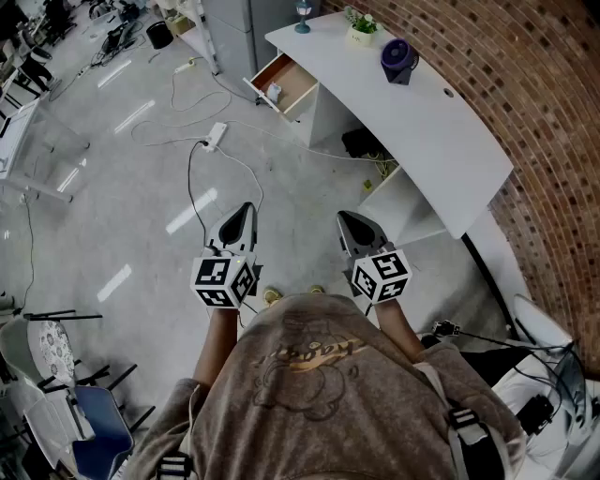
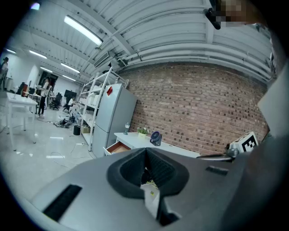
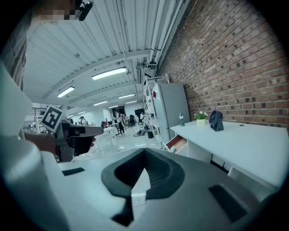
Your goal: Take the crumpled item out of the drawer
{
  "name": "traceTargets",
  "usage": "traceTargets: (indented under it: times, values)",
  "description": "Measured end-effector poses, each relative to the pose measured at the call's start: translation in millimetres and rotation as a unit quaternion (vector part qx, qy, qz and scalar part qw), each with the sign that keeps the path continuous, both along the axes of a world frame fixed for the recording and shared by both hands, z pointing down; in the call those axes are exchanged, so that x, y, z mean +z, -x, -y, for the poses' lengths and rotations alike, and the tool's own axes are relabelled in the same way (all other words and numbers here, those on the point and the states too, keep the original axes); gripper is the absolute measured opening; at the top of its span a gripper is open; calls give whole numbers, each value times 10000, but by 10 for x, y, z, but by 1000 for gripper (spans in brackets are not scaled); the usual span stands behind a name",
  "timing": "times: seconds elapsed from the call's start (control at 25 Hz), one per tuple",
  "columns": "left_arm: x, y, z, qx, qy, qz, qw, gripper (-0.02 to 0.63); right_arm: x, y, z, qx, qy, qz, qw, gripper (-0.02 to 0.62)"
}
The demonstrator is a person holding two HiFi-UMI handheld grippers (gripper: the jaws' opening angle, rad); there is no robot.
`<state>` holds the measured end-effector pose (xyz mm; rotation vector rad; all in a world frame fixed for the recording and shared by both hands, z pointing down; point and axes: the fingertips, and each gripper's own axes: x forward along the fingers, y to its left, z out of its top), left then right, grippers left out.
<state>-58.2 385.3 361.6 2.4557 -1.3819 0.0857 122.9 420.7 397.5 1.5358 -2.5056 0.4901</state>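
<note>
Far ahead, the wooden drawer (image 1: 286, 82) hangs open from the left end of the white curved desk (image 1: 450, 122). A small white crumpled item (image 1: 275, 92) lies inside it. I hold both grippers close to my body, well short of the desk. My left gripper (image 1: 246, 208) is shut and empty, pointing toward the drawer (image 2: 118, 146). My right gripper (image 1: 345, 217) is also shut with nothing in it. In the right gripper view the drawer (image 3: 177, 143) and the crumpled item (image 3: 174, 149) show small beyond the gripper (image 3: 145, 153).
On the desk stand a dark fan (image 1: 398, 58), a potted plant (image 1: 363, 28) and a small lamp (image 1: 302, 17). A grey fridge (image 1: 239, 28) stands left of the drawer. A power strip (image 1: 216, 134) and cables lie on the floor between me and the desk.
</note>
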Motion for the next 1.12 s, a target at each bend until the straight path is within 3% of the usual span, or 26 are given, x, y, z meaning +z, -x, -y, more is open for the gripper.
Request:
traceTargets:
  times: [0.56,0.88,1.12]
  values:
    - [122,149,134,303,7,75,9995,8,6,241,148,178,-26,159,9997,-3]
    - [140,253,277,674,37,-79,9977,8,34,368,204,494,-74,148,9986,-3]
    - [137,285,479,745,8,-115,9972,8,58,474,354,468,-77,115,9988,-3]
